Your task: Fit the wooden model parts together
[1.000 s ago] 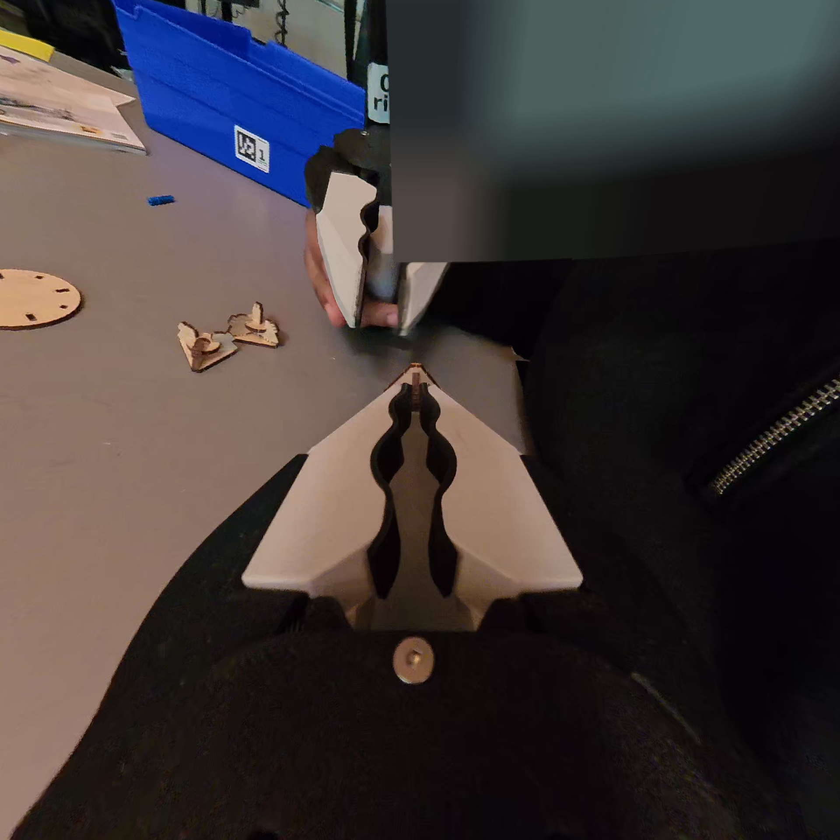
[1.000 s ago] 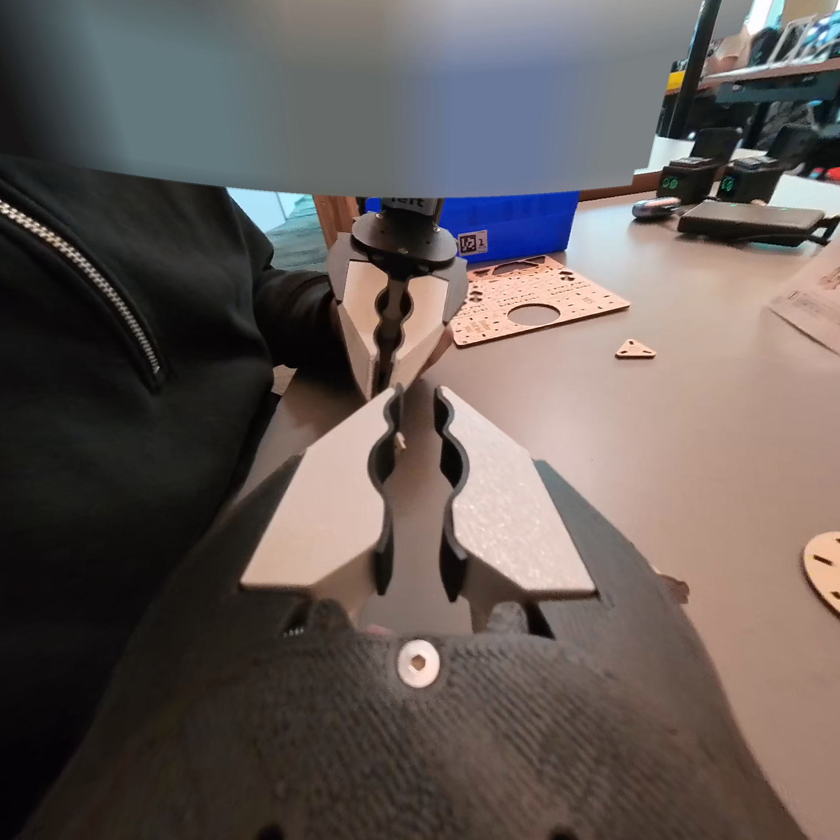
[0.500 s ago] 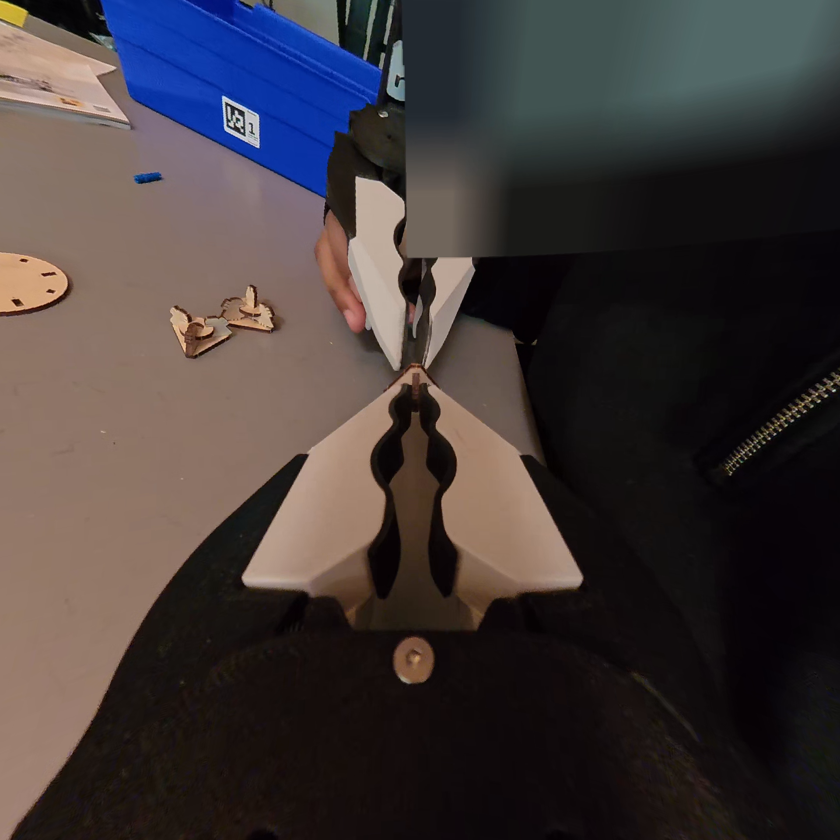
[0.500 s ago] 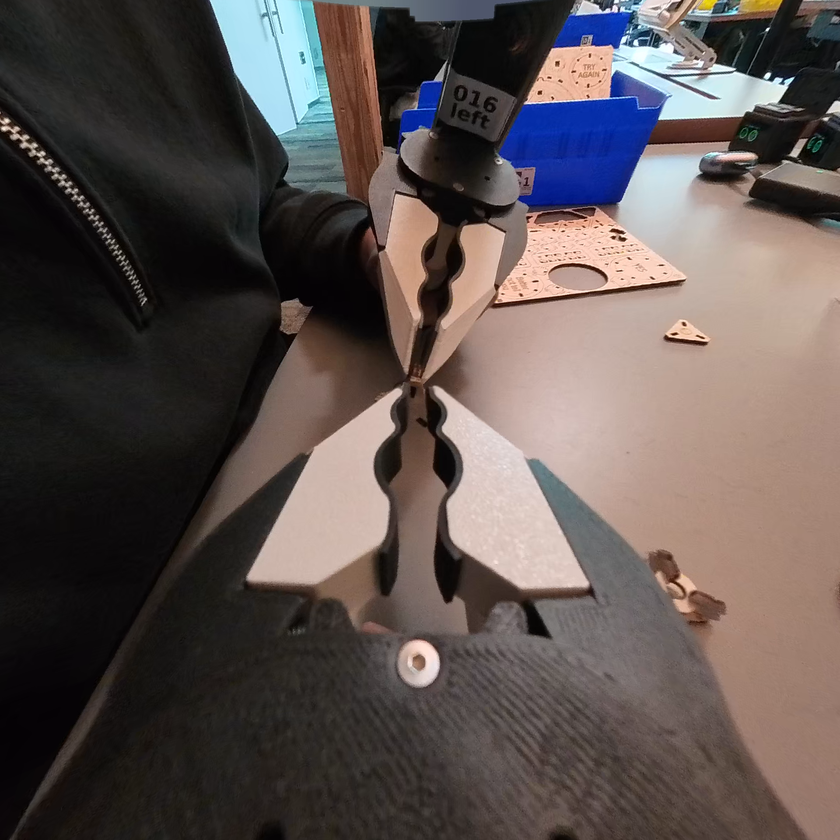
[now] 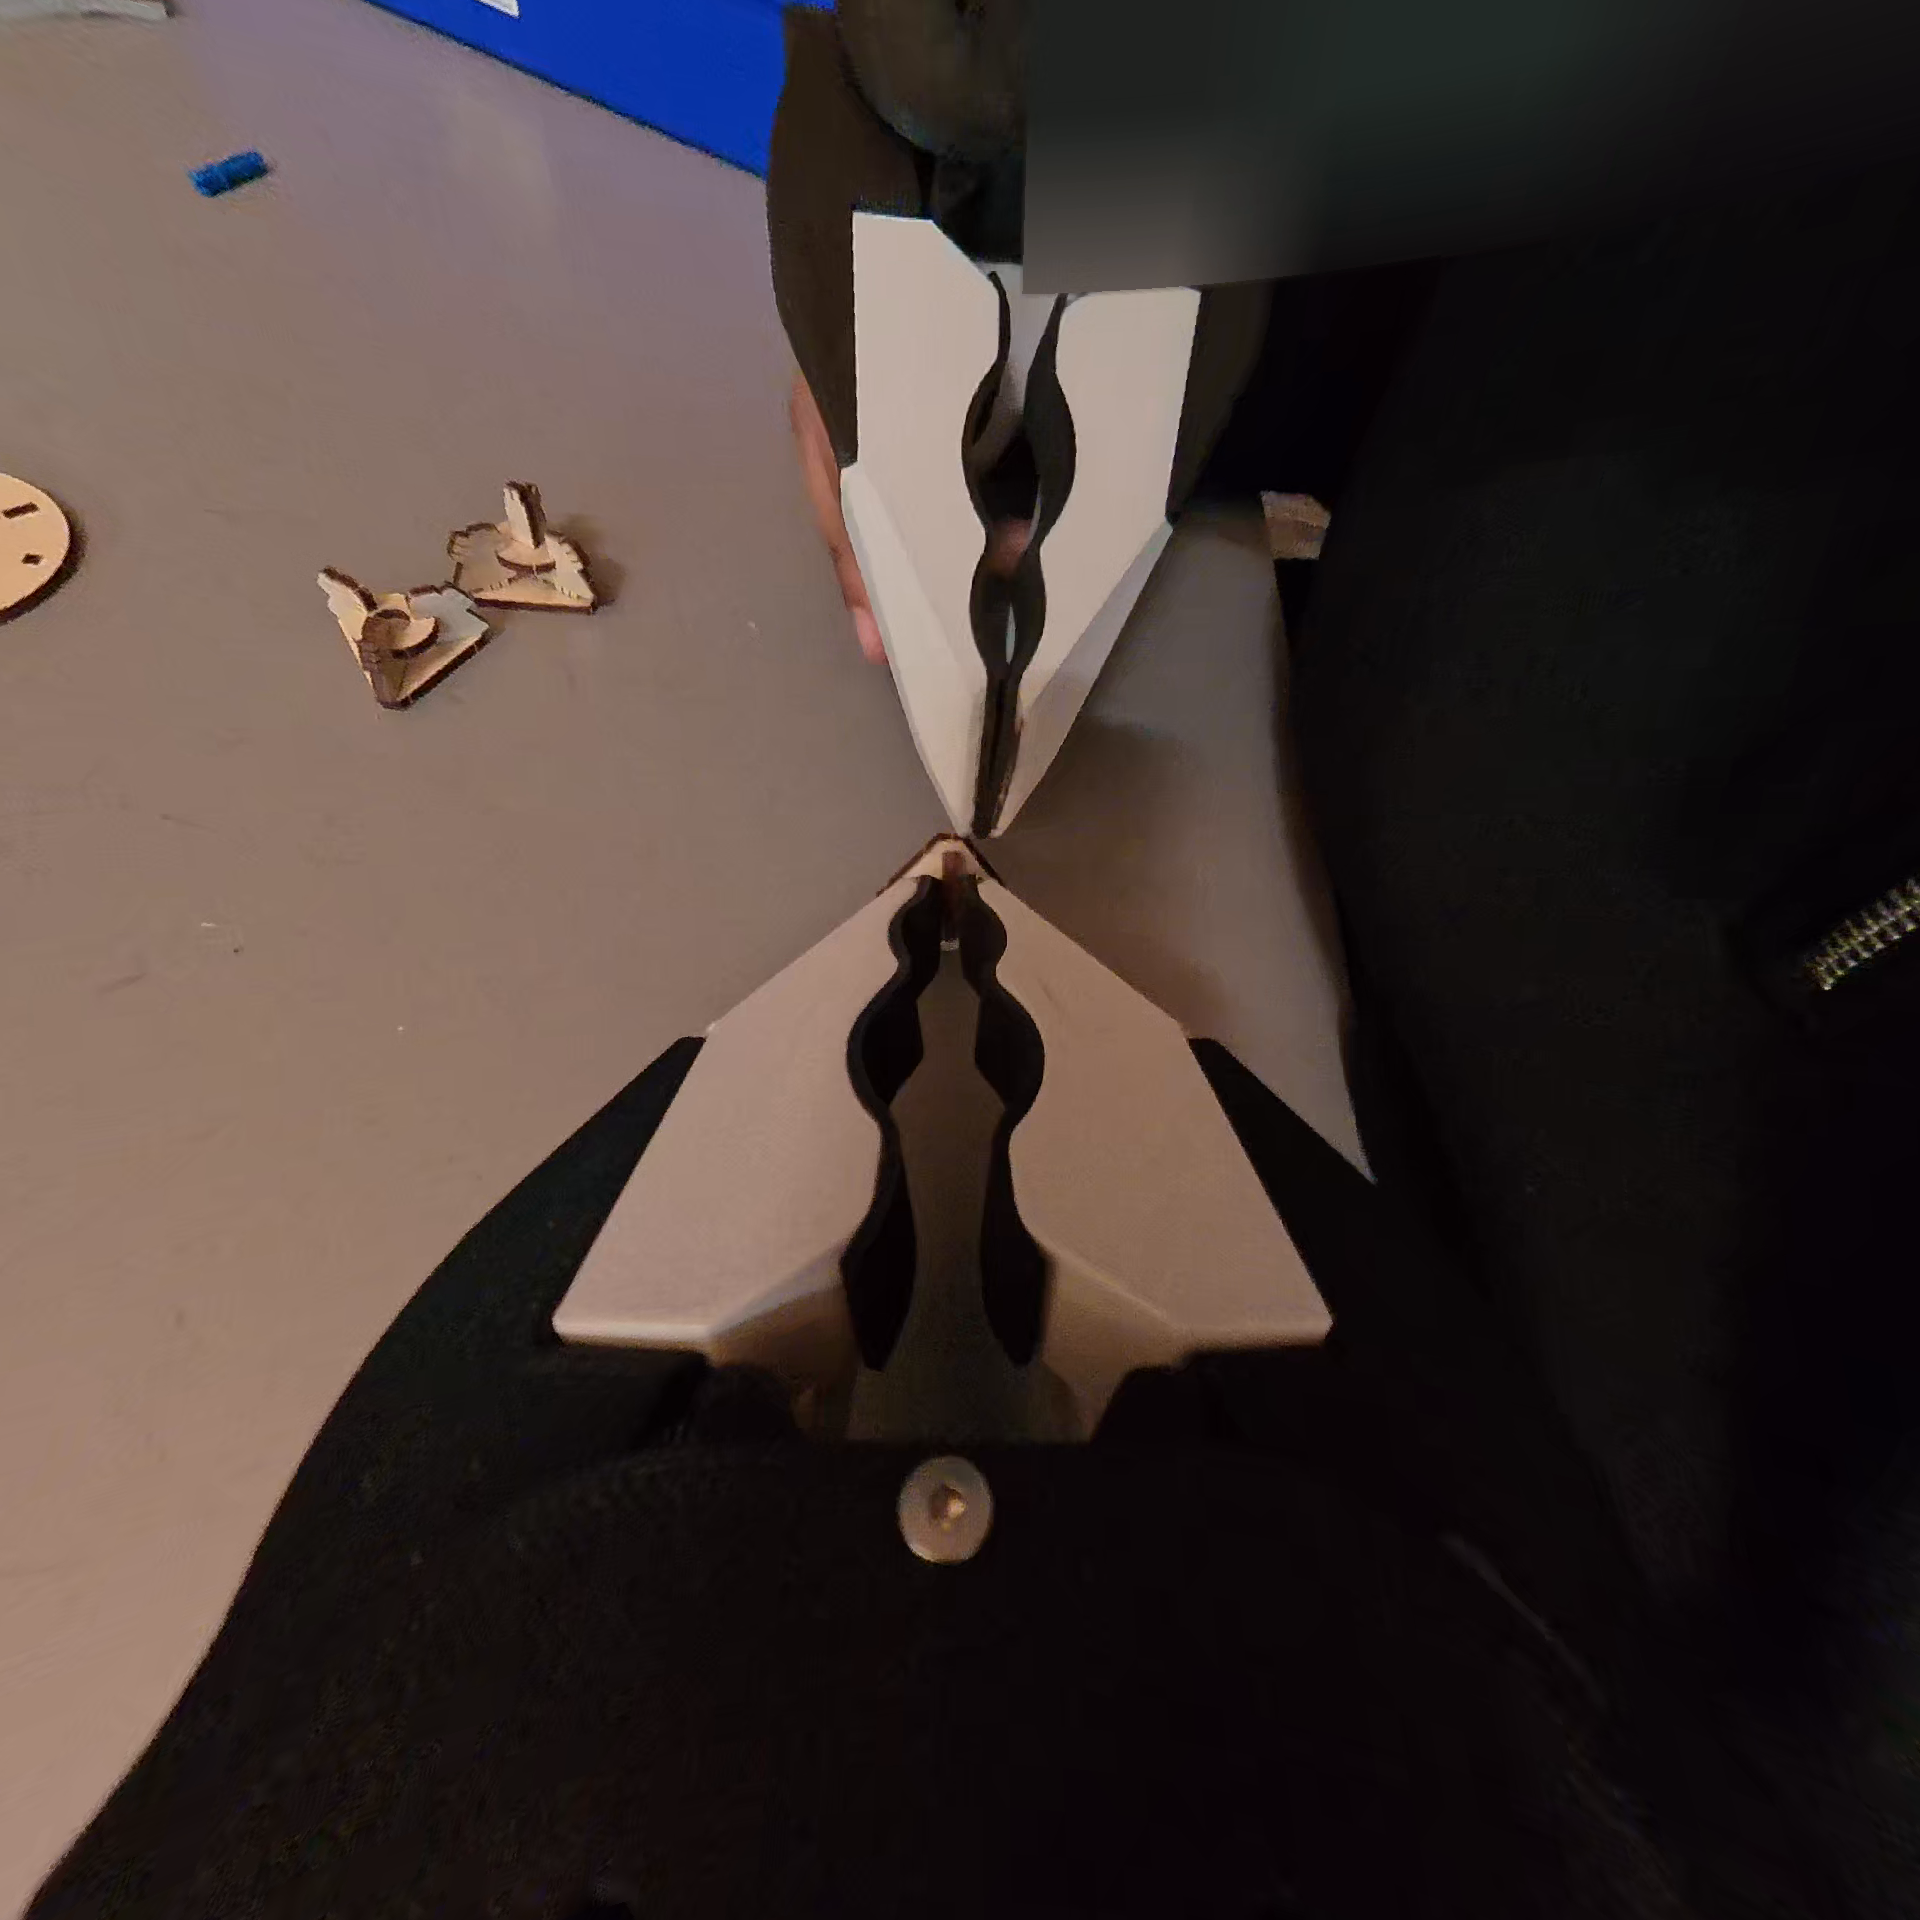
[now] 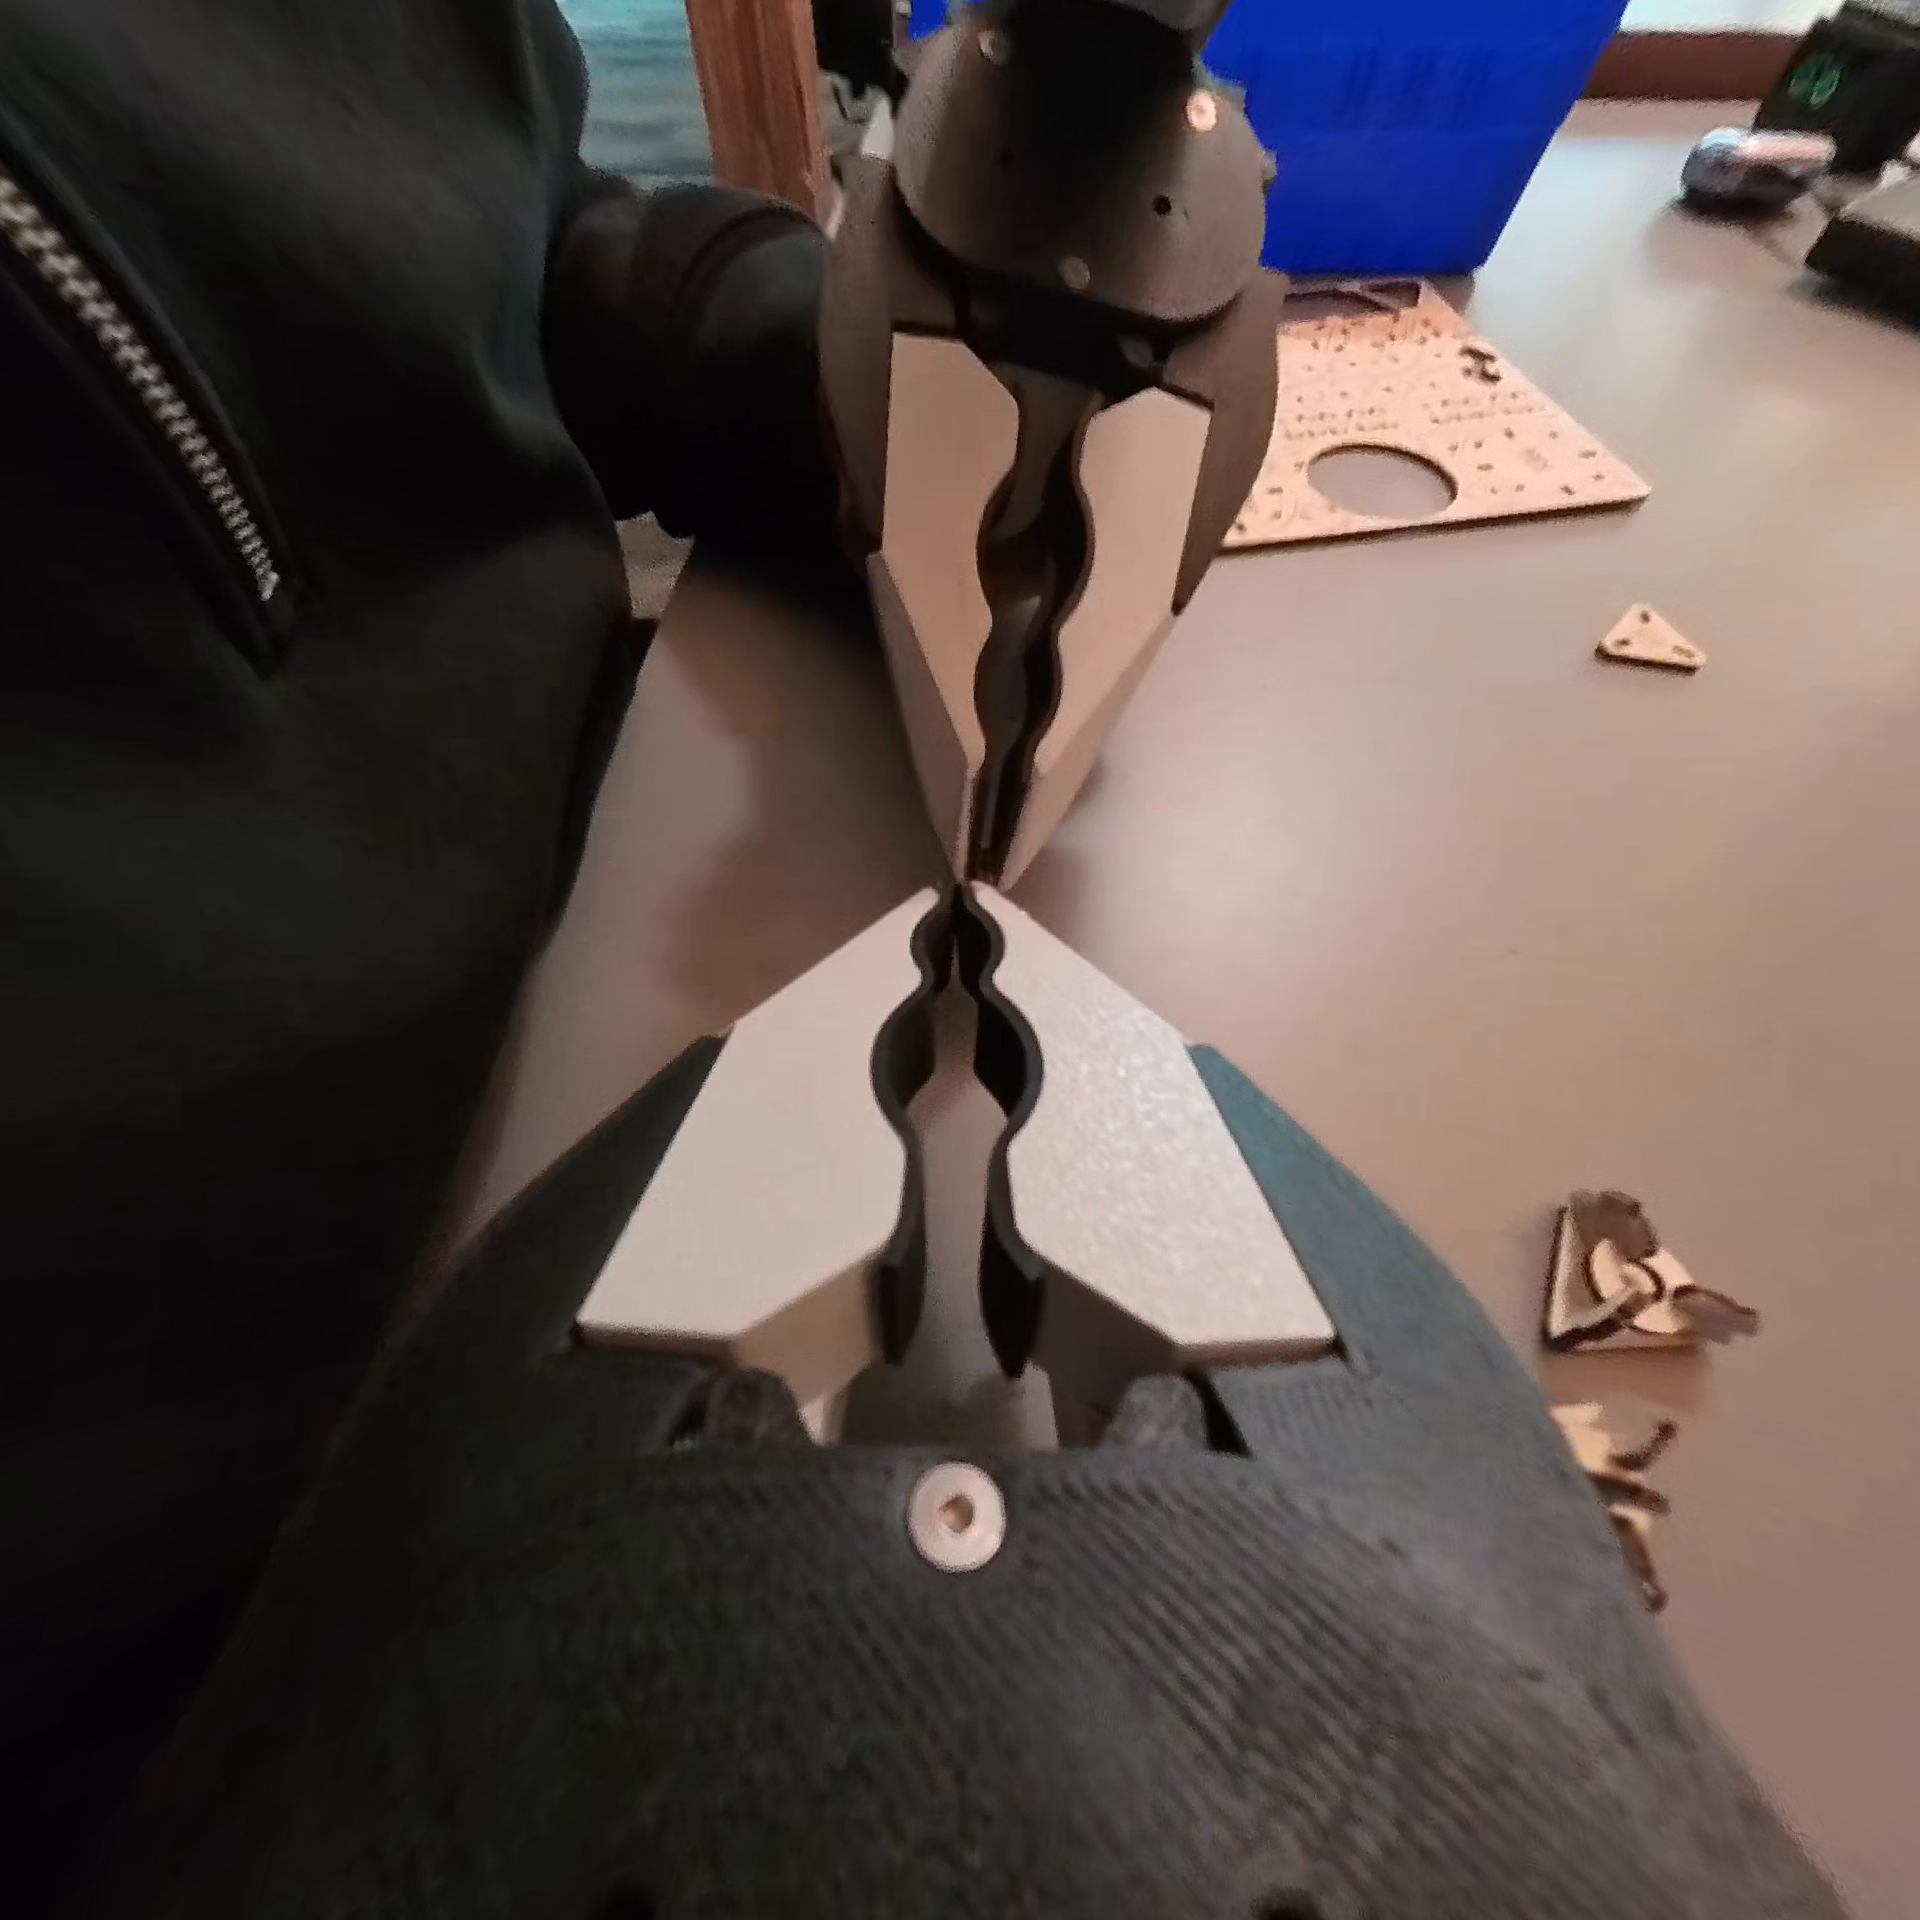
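My left gripper [image 5: 951,878] is shut on a small thin wooden part [image 5: 940,857]. Its pale pointed tip sticks out just past the fingertips, above the grey table [image 5: 312,935]. My right gripper [image 6: 961,909] is shut, with its pads pressed together. It also shows in the left wrist view [image 5: 982,826], coming in from above. The two grippers meet tip to tip, and the right tips touch the wooden part's point. The left gripper also shows in the right wrist view [image 6: 982,868], with a brown sliver between its tips. I cannot make out anything held in the right pads.
Two small assembled wooden pieces [image 5: 400,639] [image 5: 525,561] lie to the left, with a round wooden disc [image 5: 26,540] farther left. A blue bin [image 5: 644,52] stands behind. A cut-out wooden sheet [image 6: 1455,436] and a wooden triangle [image 6: 1652,649] lie beyond. The person's black jacket [image 6: 260,831] is close by. Less than 4 cm separates the two grippers' tips. Left tips and right tips are each some 20 centimetres from the round wooden disc [image 5: 26,540].
My right gripper has closed from open to fully shut. The two grippers have come together until their tips meet. The left gripper has stayed shut on the wooden part.
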Motion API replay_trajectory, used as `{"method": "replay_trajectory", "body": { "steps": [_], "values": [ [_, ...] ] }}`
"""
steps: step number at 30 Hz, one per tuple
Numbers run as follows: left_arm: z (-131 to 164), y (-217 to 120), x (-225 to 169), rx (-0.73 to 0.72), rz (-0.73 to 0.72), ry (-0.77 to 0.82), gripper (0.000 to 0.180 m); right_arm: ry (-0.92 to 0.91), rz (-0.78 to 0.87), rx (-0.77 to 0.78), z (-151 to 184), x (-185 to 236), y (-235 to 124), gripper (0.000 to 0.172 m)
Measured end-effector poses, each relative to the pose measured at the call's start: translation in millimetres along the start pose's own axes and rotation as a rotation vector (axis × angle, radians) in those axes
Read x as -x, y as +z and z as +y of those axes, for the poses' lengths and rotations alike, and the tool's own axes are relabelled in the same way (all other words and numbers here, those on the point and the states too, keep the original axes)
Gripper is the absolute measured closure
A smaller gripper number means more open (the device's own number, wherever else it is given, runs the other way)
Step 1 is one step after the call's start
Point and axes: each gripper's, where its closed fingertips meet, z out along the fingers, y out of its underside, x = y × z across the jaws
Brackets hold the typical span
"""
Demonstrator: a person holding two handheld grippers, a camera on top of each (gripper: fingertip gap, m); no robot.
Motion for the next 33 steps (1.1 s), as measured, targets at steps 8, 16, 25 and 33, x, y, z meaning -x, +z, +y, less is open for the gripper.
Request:
{"method": "replay_trajectory", "body": {
  "steps": [8, 16, 25, 33],
  "values": [
    [12.9, 1.7, 1.8, 0.072, -0.040, -0.010, 0.179, 0.412, 0.058, 0.026, 13.9, -16.4, -2.2, 0.172],
    [5.8, -12.6, 6.5, -0.038, -0.121, -0.095, 0.179, 0.966, 0.226, -0.317, 5.3, -27.7, -10.5, 0.172],
    [-43.7, -36.5, 15.2, -0.412, -0.174, -0.197, 0.179, 0.892, 0.436, -0.676, -36.9, -53.3, -27.3, 0.172],
    [-47.2, -38.9, 16.0, -0.462, -0.233, -0.249, 0.179, 0.831, 0.452, -0.674, -54.2, -48.2, -27.0, 0.172]
  ]
}}
